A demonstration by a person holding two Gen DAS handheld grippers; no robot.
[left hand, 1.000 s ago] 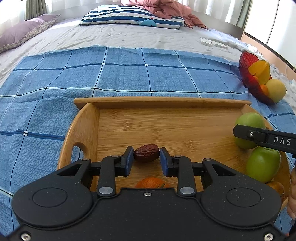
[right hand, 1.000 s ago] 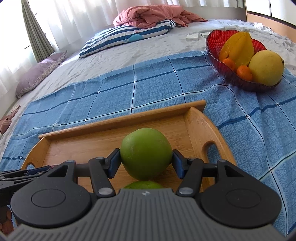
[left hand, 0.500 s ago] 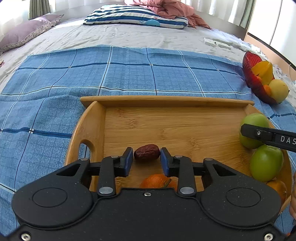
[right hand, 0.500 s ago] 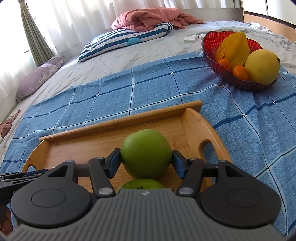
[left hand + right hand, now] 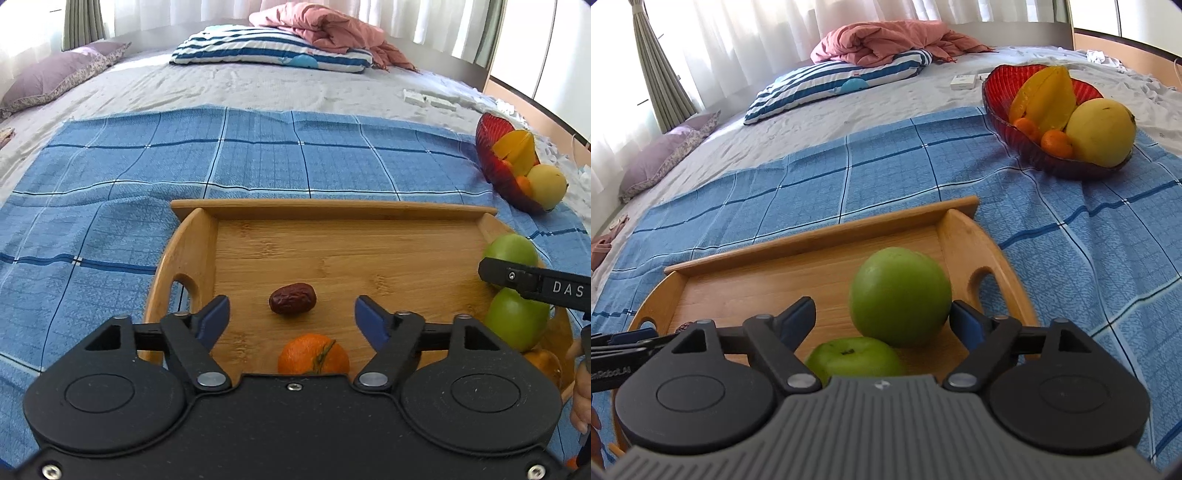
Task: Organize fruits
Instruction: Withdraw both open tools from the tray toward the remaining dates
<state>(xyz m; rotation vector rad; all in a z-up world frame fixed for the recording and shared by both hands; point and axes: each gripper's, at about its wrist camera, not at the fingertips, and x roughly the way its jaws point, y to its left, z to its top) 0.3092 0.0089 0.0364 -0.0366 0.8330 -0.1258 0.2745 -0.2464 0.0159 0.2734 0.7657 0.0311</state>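
Note:
A wooden tray (image 5: 369,243) lies on the blue checked cloth. On its floor rests a dark red date (image 5: 292,298), between the spread fingers of my left gripper (image 5: 291,315), whose jaws are opening and touch nothing. An orange (image 5: 313,355) sits just below the date. In the right wrist view a green apple (image 5: 900,295) stands on the tray (image 5: 798,280) between the fingers of my right gripper (image 5: 882,317); its jaws are opening, the left pad well clear, the right pad close beside the fruit. A second green apple (image 5: 855,356) lies nearer the camera.
A red glass bowl (image 5: 1004,110) holds a starfruit, small oranges and a yellow fruit on the cloth's far right. A striped pillow (image 5: 269,50) and pink blanket lie at the bed's far end, a purple pillow at the left. White boxes (image 5: 428,99) lie on the sheet.
Both grippers have spread their jaws. The date, held by the left before, now lies free on the tray. The right has let go of the green apple, which rests on the tray.

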